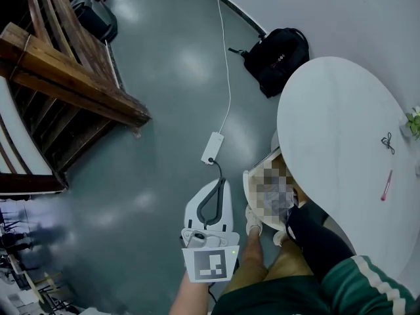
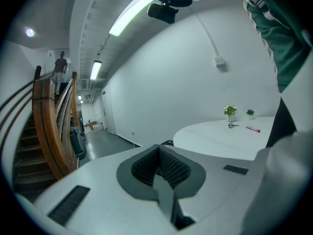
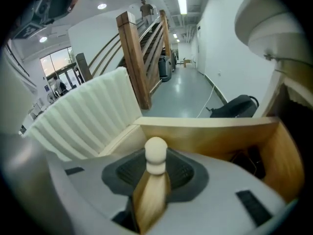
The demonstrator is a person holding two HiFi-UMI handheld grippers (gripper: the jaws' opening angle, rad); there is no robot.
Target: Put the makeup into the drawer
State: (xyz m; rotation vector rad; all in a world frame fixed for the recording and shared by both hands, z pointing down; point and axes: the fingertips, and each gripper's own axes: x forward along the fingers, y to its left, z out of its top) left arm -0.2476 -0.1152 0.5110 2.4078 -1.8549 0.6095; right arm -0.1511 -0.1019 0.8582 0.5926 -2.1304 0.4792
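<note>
The cream-knobbed makeup brush (image 3: 156, 154) seemingly has blond bristles.

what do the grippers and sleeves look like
The left hand-held gripper and right hand-held gripper are white plastic with dark grey ribbed pads. The left carries a cube with a black square marker. The right arm wears a dark green sleeve with white stripes.

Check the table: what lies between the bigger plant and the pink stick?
A small black item, perhaps a hair clip, lies between the bigger plant and the pink stick; the head view shows it.
</note>
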